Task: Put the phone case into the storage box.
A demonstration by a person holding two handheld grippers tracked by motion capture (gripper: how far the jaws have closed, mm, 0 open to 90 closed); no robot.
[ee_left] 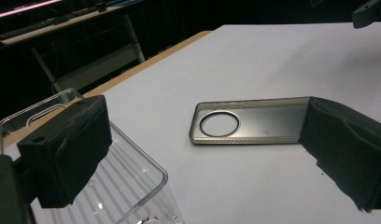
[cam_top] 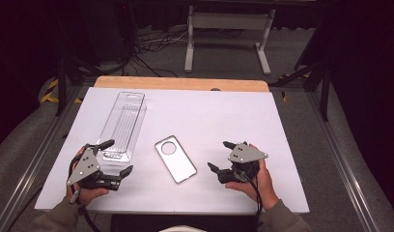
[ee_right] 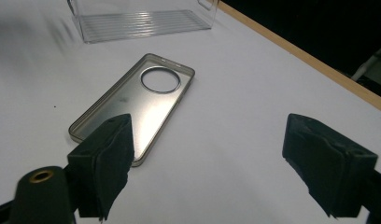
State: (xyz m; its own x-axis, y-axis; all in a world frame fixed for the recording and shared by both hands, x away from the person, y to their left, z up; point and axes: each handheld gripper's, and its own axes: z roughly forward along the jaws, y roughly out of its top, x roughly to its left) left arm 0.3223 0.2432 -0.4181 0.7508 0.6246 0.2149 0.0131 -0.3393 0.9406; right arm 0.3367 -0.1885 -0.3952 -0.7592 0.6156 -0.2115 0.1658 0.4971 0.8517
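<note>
Phone case [cam_top: 175,159] is lying flat in the middle of the white table [cam_top: 224,116], hollow side up, round camera hole at the end away from the person, and nothing is touching it yet. Clear plastic packaging tray [cam_top: 121,126] is laid out to its left, also flat and empty as far as can be seen, near end just beside the left gripper [cam_top: 119,156]. That gripper is held with its jaws spread wide and nothing between them; in the left gripper view one pad [ee_left: 67,151] is seen in front of the tray corner and the case sits across the gap. Right gripper [cam_top: 221,155] is likewise wide open and empty, parked to the right of the case, pointed toward it. So pretty much nothing can be counted as done: presumably the case is meant to go into the tray, and the whole job is left, meaning the case picked up, lined up with the tray and slid or pressed in. Thin flat edges could be fiddly to pinch off a smooth table.
</note>
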